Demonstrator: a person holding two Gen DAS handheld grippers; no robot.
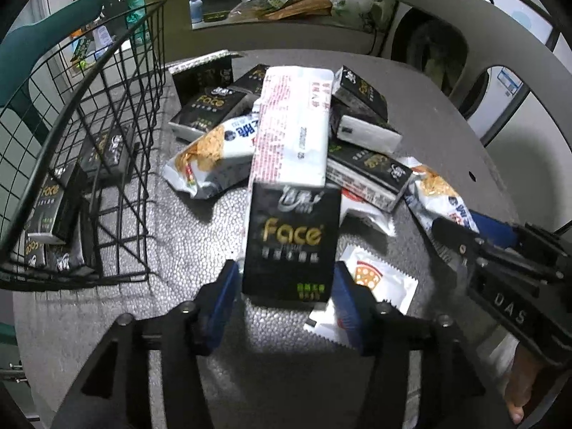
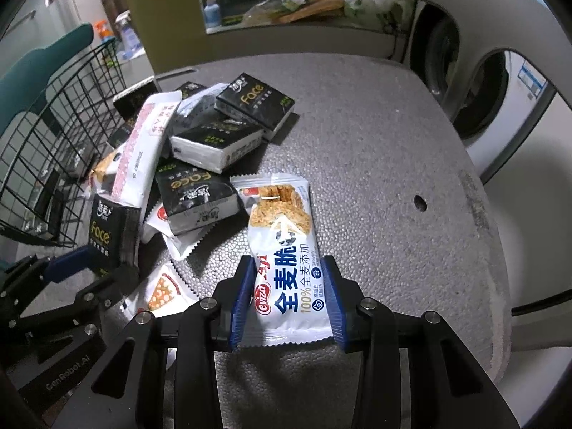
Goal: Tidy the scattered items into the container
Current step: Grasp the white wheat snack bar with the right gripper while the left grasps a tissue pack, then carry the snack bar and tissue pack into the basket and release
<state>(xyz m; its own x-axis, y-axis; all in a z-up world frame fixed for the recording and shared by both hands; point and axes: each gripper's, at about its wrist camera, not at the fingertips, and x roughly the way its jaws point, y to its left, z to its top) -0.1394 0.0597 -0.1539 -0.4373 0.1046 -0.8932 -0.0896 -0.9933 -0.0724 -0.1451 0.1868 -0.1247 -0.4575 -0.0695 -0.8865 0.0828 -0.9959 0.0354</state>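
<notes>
Counter (image 2: 375,150): grey, pebbled top, round edge; carries the whole pile + basket.
Wire basket (image 1: 107,164): black grid, on counter just left of the pile; several black tissue packs lying inside.
Pile (image 2: 200,150): heap of black tissue packs, snack packets & one long pack, beside basket's right wall.
Long white pack (image 1: 293,125): red print, lying on top of pile, far end toward pile's back, near end resting on the gripped pack.
Black "Face" tissue pack (image 1: 291,243): at pile's near edge, standing up between left jaws, gold lettering facing cam.
Cereal bar packet (image 2: 289,261): white w/ blue print, at pile's right edge, lying flat on counter, near end between right jaws.
Pizza-print sachet (image 1: 375,279): flat on counter, at pile's near edge, partly under left gripper's right finger.
Left gripper (image 1: 287,293): jaws clenched on the "Face" pack, blue pads touching both its sides.
Right gripper (image 2: 289,307): jaws set either side of cereal bar packet, pads at its edges; real squeeze or only touching – can't tell.
</notes>
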